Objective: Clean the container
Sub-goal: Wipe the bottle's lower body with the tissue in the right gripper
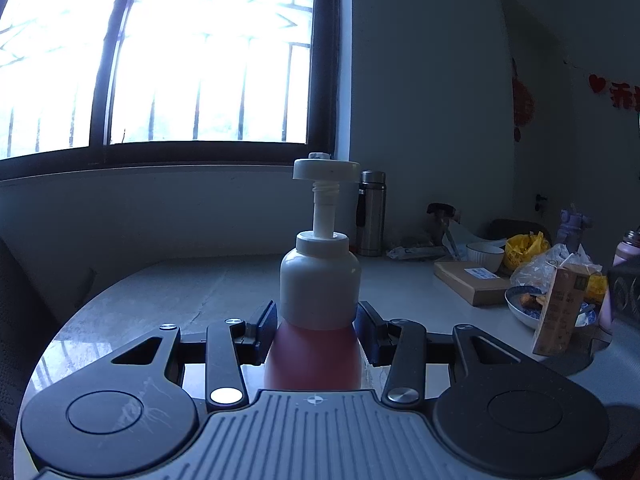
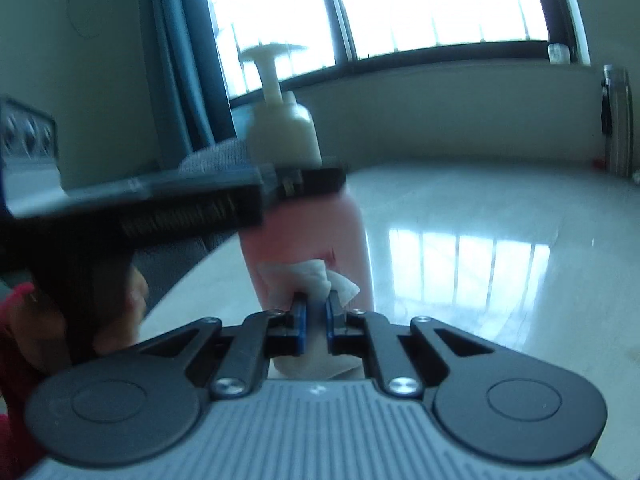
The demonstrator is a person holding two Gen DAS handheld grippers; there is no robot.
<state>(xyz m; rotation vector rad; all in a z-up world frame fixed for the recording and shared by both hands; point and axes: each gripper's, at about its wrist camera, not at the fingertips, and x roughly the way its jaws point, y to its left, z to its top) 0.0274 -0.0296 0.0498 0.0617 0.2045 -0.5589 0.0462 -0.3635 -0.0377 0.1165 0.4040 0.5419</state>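
The pump bottle [image 1: 316, 312], pink below and white at shoulder and pump head, stood upright on the glossy table [image 1: 180, 292], well apart from the clutter at the far right. The left gripper [image 1: 316, 332] clamped it from both sides just under the white shoulder, its 2 fingers pressed to the pink wall. The right gripper [image 2: 316, 312] was pinched nearly together on a wad of white tissue [image 2: 316, 276], which touched the lower front of the bottle.

Judged from this, wiping was under way. The risk was the push: the tissue sat low while the hold sat high, so a hard stroke could twist or tip the bottle in the clamp. The smooth wall might also slip, and the thin tissue could tear or pull free of the pinch.
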